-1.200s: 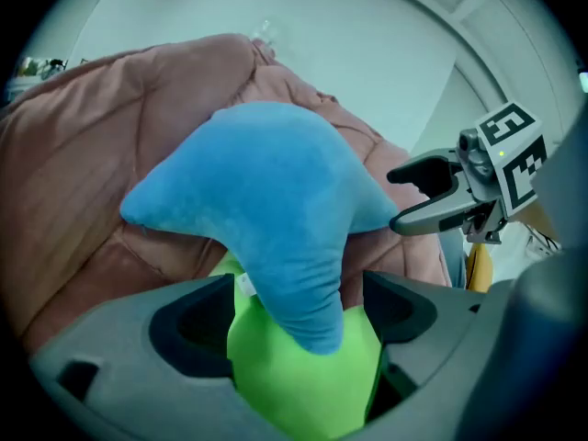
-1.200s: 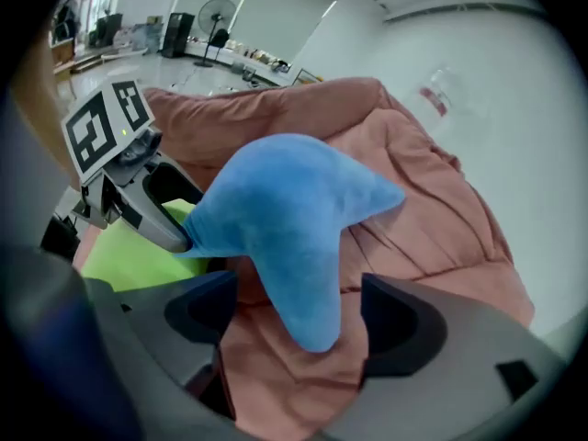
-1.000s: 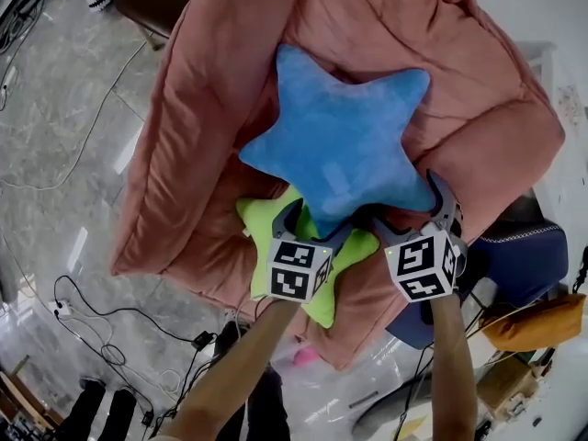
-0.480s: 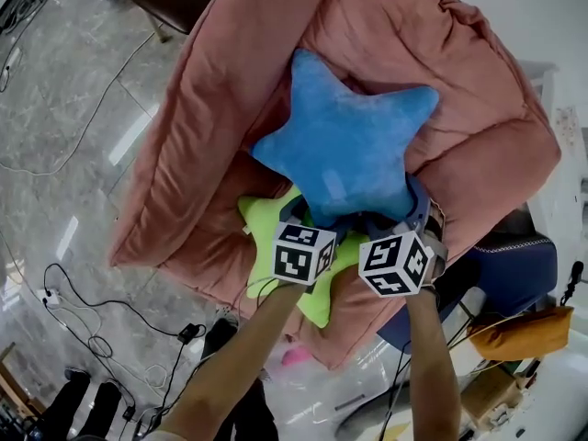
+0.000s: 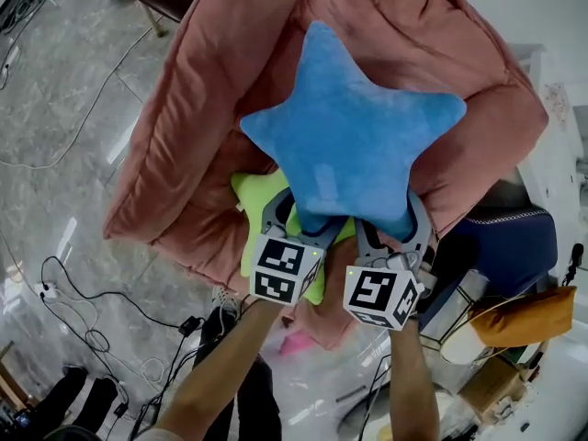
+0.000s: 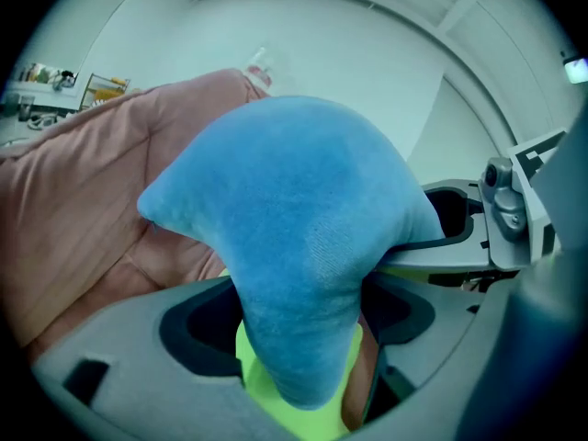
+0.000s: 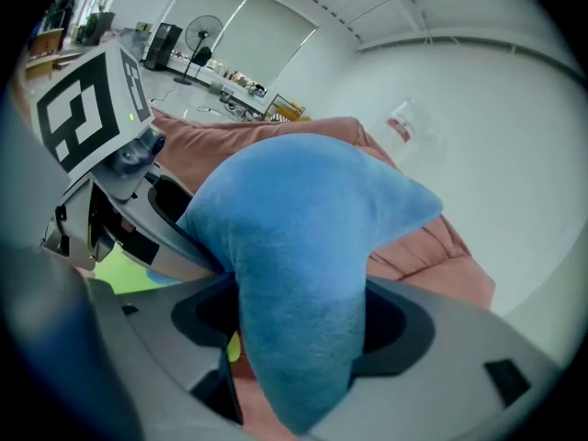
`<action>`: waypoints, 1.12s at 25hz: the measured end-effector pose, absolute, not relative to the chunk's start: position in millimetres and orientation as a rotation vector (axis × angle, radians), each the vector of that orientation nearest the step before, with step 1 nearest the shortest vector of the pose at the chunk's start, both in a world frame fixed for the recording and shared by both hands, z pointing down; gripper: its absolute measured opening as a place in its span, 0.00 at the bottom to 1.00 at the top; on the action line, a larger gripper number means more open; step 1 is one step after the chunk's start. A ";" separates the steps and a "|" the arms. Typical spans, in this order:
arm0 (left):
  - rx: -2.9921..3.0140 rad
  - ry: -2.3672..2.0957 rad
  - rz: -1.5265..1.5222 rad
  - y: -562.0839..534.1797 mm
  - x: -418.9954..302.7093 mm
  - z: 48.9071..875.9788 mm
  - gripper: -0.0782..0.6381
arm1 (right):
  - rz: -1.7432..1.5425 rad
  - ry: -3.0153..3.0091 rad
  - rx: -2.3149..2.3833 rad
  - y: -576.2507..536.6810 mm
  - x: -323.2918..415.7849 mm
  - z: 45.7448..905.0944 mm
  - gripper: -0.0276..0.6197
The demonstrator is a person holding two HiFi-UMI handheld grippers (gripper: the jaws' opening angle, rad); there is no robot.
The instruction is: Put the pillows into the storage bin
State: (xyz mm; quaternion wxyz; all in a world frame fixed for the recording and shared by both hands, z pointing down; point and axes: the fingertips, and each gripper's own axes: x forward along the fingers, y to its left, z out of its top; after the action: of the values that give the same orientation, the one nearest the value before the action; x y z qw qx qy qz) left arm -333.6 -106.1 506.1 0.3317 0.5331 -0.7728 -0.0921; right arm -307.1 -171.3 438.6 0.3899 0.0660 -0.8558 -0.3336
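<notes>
Head view: overhead, facing steeply down, at arm's length, over left gripper (image 5: 296, 217), right gripper (image 5: 393, 225) and grey floor (image 5: 55, 154).
Left gripper view, right gripper view: each behind own jaws, facing along them, very close.
Shared by all three: blue star pillow (image 5: 354, 145), pink padded sofa (image 5: 184, 108).

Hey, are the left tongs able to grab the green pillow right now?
Probably not. The left tongs are closed on a point of the blue star pillow, which also hangs over much of the green pillow in the head view.
</notes>
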 end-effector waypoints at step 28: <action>2.119 -1.751 0.036 -161.3 147.2 379.4 0.67 | -0.593 -2.150 0.852 -190.0 218.9 330.3 0.58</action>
State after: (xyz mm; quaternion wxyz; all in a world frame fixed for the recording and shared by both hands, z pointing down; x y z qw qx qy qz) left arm 147.2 -161.3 379.4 0.1949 0.7560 -0.6247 0.0128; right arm 218.9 -190.0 330.3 0.3684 0.3317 -0.8372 -0.2310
